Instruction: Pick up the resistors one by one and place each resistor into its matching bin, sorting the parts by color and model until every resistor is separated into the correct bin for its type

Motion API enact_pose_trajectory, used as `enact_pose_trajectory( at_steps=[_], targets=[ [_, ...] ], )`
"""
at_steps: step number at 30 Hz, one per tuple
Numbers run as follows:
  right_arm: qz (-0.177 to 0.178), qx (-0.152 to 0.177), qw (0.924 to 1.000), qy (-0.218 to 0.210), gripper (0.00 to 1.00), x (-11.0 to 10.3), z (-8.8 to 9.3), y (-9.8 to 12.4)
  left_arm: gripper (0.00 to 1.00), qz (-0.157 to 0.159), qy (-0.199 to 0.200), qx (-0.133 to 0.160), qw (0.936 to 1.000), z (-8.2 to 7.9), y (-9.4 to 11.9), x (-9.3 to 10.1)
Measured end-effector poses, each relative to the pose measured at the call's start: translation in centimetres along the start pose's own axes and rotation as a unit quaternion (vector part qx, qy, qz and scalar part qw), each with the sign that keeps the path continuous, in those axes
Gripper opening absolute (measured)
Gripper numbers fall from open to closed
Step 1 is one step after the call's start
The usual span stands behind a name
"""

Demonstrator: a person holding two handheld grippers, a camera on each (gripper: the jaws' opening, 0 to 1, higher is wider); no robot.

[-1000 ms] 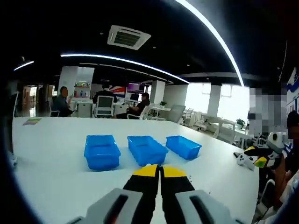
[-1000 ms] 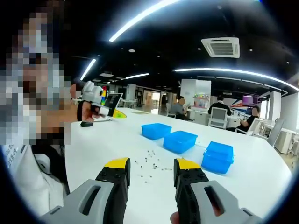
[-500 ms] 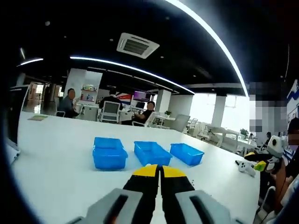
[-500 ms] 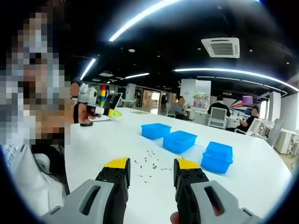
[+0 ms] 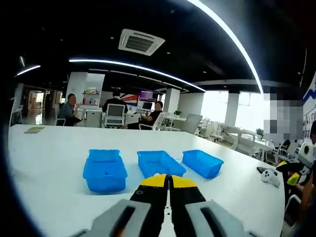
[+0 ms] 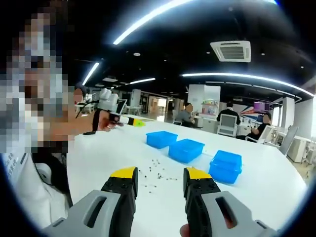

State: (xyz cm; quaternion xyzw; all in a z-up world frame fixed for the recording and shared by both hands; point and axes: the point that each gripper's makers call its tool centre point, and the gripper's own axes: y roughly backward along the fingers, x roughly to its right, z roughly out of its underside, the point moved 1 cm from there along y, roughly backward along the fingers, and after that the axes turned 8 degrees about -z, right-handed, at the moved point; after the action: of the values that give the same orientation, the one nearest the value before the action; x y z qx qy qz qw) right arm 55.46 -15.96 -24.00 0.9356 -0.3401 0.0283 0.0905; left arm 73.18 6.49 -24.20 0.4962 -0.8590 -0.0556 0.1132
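Nothing on the surface [image 6: 276, 182] has shifted. Resistors [image 6: 157, 174] lie loose beside three blue bins [image 6: 185, 149]. Left tongs [image 5: 169, 180] are closed and empty, right tongs [image 6: 160, 174] spread; tiny parts could slip.

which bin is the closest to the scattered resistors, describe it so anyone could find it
On the white table, three blue bins sit in a row past the scattered resistors. It is the middle bin, right behind the resistors, with a blue bin on either side.

tiny dark resistors [image 6: 157, 174] scattered loose; three blue bins [image 6: 186, 150] beyond
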Motion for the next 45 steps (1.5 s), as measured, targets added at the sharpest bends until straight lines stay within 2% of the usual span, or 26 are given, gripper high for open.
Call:
enact_pose_trajectory(
  at_steps=[7,13,16,20,24,28,32,34,35,39,45],
  targets=[
    [0.007,-0.003,1.0,0.005,0.39,0.2,-0.1,0.2,0.04,-0.001,-0.016,-0.009,0.9998,-0.9,-3.7,-0.1],
    [0.012,-0.005,0.9999,0.006,0.39,0.4,0.0,0.3,0.04,-0.005,-0.014,-0.029,0.9995,-1.5,-7.3,-0.4],
    [0.012,-0.004,0.9999,0.006,0.39,0.4,-0.1,0.3,0.04,-0.006,-0.035,-0.036,0.9987,-1.8,-9.3,-0.7],
    [0.011,-0.006,0.9999,0.007,0.39,0.3,0.0,0.3,0.04,-0.008,-0.043,-0.045,0.998,-2.1,-11.4,-0.6],
    [0.015,-0.006,0.9999,0.005,0.39,0.5,0.0,0.3,0.04,-0.015,-0.051,-0.056,0.997,-1.8,-12.8,-0.3],
    [0.015,-0.007,0.9999,0.005,0.39,0.6,0.1,0.4,0.05,-0.022,-0.059,-0.08,0.9948,-0.8,-13.9,-0.4],
    [0.014,-0.006,0.9999,0.006,0.39,0.6,0.0,0.4,0.05,-0.031,-0.064,-0.08,0.9942,-0.7,-14.6,-0.7],
    [0.015,-0.006,0.9999,0.006,0.39,0.6,0.1,0.5,0.06,-0.047,-0.081,-0.075,0.9928,-0.7,-14.9,-1.2],
    [0.015,-0.005,0.9999,0.005,0.39,0.7,0.1,0.6,0.07,-0.054,-0.093,-0.072,0.9916,-0.7,-15.0,-1.5],
    [0.015,-0.004,0.9999,0.005,0.39,0.7,0.0,0.6,0.39,-0.059,-0.104,-0.074,0.99,-0.4,-15.0,-1.7],
    [0.014,-0.005,0.9999,0.005,0.39,0.6,0.0,0.6,0.44,-0.055,-0.098,-0.066,0.9914,-1.1,-14.0,-1.6]
  ],
)
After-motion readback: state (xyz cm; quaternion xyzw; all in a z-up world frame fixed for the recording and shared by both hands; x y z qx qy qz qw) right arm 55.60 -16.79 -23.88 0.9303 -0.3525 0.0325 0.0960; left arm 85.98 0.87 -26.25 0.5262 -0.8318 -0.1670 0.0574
